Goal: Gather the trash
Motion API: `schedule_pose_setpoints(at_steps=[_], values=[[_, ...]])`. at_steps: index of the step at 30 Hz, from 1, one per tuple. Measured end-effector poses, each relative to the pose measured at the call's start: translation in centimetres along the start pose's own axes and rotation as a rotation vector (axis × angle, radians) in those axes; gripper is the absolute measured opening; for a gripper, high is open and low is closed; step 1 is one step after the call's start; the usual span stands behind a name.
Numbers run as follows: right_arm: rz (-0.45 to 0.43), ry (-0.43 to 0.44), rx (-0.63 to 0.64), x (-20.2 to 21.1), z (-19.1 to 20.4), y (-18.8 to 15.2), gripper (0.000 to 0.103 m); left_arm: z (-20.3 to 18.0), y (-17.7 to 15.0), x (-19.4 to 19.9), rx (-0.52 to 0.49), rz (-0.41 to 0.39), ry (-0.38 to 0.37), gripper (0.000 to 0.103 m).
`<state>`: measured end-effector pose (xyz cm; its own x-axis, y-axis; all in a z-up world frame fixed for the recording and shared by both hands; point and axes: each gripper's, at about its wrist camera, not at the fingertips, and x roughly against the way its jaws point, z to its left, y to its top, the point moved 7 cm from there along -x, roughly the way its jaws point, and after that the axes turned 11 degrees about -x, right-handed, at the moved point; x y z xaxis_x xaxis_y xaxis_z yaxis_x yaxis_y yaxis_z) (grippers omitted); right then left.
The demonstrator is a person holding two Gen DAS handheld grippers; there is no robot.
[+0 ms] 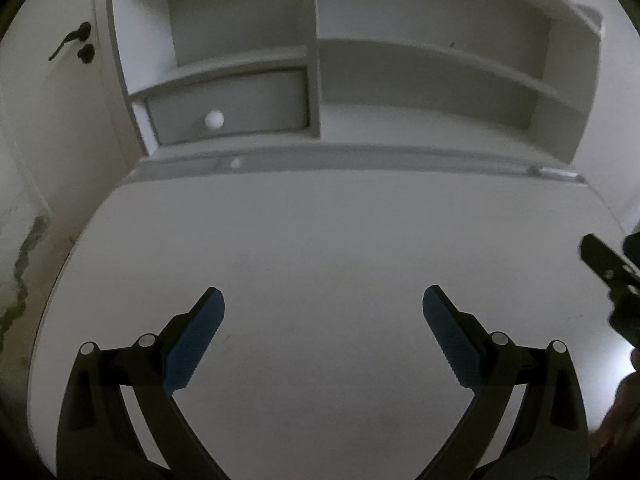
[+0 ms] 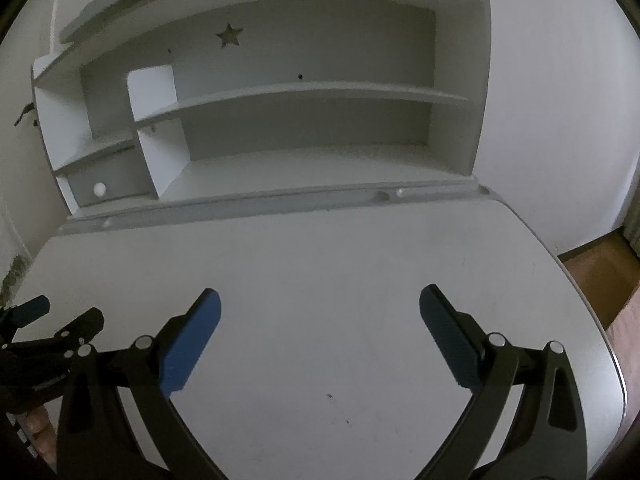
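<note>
Two black grippers with blue pads, left gripper (image 1: 323, 300) and right gripper (image 2: 320, 300), hover wide-jawed over the white table (image 2: 320, 248); we see no trash anywhere, so we risk closing on nothing or scraping the tabletop.

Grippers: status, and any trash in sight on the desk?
Left gripper open, empty. Right gripper open, empty. No trash visible on desk or shelf unit. Nothing in the way.

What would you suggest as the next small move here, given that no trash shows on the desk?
Probably swing both cameras off the desk to search elsewhere: the left gripper and right gripper hover open and empty, and the shelves look bare too.
</note>
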<state>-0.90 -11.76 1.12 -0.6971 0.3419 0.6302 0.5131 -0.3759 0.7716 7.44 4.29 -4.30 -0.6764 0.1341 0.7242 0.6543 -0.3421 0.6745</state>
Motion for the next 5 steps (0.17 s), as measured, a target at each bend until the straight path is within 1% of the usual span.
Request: schedule_pose_setpoints(at_steps=[5], values=[[0.092,-0.041,-0.011,-1.2,-0.5,-1.1,0.096,-0.3,-1.1,-1.7,0.004,0.097,-0.059,0.096]])
